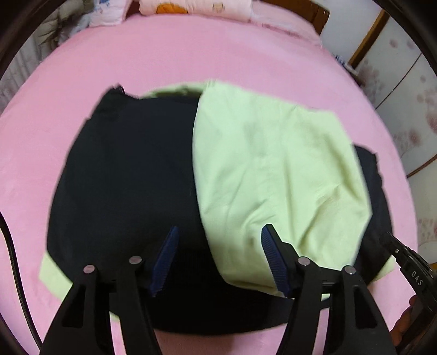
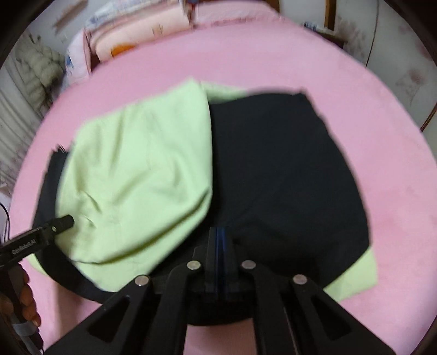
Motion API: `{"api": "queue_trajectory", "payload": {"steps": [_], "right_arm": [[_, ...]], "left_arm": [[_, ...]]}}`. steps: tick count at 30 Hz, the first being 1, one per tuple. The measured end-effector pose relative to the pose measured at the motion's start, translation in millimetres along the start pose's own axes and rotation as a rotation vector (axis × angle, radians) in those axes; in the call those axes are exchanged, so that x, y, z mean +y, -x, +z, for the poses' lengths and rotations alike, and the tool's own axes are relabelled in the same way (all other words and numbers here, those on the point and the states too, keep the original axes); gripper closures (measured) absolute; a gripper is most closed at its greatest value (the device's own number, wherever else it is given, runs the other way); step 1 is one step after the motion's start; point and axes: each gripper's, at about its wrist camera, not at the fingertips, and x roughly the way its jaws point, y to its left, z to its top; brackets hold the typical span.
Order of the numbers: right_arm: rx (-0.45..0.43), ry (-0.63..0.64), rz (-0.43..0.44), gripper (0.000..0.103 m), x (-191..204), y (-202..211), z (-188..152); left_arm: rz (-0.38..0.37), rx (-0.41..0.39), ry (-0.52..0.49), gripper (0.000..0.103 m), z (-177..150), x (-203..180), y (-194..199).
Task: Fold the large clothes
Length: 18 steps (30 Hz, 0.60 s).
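Observation:
A large garment, black outside (image 1: 128, 174) with a pale green lining (image 1: 273, 169), lies on the pink bed. One side is folded over so the green lining faces up. My left gripper (image 1: 218, 240) is open and empty, hovering above the garment's near edge. In the right wrist view the black part (image 2: 284, 174) lies to the right and the green flap (image 2: 142, 169) to the left. My right gripper (image 2: 220, 237) has its blue pads pressed together over the near hem; whether cloth is pinched there is not visible. The left gripper's tip (image 2: 64, 222) rests by the green flap.
The pink bedsheet (image 1: 191, 54) surrounds the garment. Pillows and folded bedding (image 1: 191, 8) lie at the head of the bed. A wardrobe (image 1: 404, 82) stands at the right. A cable (image 1: 13, 267) hangs at the left edge.

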Motion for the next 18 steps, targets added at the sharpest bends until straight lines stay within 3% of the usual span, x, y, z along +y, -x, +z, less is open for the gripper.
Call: {"api": "queue_trajectory", "payload": {"steps": [6, 10, 14, 16, 18], "right_arm": [[-0.062, 0.078, 0.113, 0.100, 36.1, 16.6, 23.3], [-0.090, 0.112, 0.136, 0.100, 62.5, -3.8, 33.5], [0.013, 0.083, 0.100, 0.100, 61.1, -50.8, 24.8], [0.129, 0.053, 0.081, 0.103, 49.4, -80.1, 10.8], [0.137, 0.023, 0.129, 0.103, 36.9, -89.2, -2.1]], "left_arm": [[-0.053, -0.091, -0.063, 0.037, -9.1, -54.8, 20.2], [-0.063, -0.089, -0.097, 0.037, -3.3, -68.4, 10.3], [-0.010, 0.006, -0.103, 0.037, -22.5, -57.1, -20.7], [0.002, 0.063, -0.117, 0.037, -33.7, -55.6, -35.4], [0.005, 0.040, -0.153, 0.037, -39.0, -57.0, -37.3]]}}
